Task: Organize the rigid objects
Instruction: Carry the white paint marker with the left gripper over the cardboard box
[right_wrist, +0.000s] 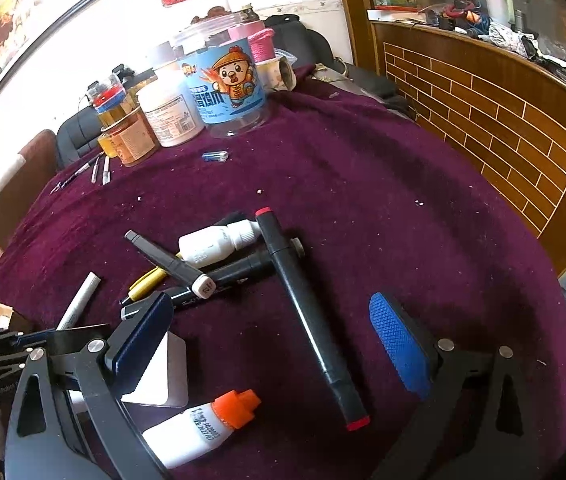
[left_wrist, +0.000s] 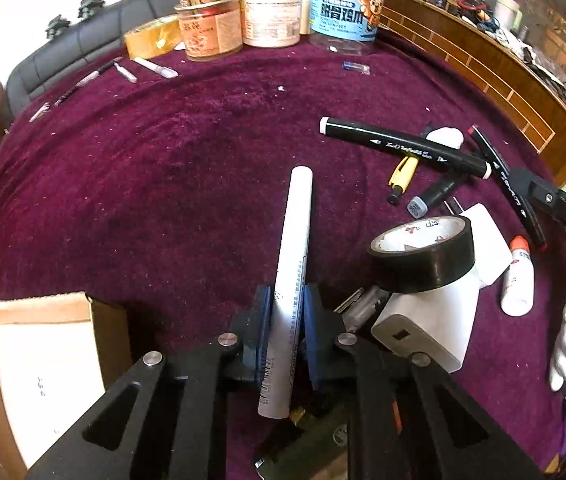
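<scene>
Purple cloth (left_wrist: 163, 168) covers the table. My left gripper (left_wrist: 286, 320) squeezes a white pen (left_wrist: 293, 264), which points to twelve o'clock. At eight o'clock sits a cardboard box (left_wrist: 43, 344). My right gripper (right_wrist: 283, 344) is spread wide over a black marker (right_wrist: 307, 320), not touching it. Black tape (left_wrist: 423, 256) sits on a white charger (left_wrist: 431, 320) at three o'clock.

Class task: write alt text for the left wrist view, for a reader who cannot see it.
The left gripper is shut on a long white marker pen above a purple velvet tablecloth. An open cardboard box sits at left; a black tape roll at right.
</scene>
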Motion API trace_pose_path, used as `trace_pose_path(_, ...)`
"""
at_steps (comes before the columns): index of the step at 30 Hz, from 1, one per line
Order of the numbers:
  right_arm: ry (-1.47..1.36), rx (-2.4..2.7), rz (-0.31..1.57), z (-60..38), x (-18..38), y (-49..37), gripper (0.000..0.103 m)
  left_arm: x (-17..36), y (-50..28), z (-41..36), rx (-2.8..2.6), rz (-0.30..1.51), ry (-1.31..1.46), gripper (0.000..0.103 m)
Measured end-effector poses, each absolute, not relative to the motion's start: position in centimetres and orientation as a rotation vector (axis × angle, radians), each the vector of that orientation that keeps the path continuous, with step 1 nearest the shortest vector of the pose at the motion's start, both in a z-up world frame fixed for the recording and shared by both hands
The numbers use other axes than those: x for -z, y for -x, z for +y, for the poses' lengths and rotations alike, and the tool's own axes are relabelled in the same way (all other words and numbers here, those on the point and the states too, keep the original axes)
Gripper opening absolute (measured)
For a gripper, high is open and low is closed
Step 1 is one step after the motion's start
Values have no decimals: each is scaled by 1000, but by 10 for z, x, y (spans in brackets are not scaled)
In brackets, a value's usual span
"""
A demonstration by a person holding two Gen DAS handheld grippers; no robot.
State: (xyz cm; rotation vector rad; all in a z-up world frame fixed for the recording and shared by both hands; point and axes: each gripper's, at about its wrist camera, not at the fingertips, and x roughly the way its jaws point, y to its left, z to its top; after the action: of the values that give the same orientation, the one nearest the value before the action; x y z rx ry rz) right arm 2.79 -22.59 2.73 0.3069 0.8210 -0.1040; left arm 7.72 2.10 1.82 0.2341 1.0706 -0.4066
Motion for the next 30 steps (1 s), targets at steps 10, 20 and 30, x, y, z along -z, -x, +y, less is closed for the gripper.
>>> trace_pose_path(10, -307, 101, 815, -226, -26, -28, 99, -17, -85, 9, 345, 1017, -250, 13)
trace_pose_path(20, -311, 67, 788, -227, -26, -27, 99, -103, 3, 77, 430, 797, 57, 11)
trace_pose_path(30, -207, -34, 786, -173, -62, 0, 99, -132, 76, 165, 428, 666, 272, 11)
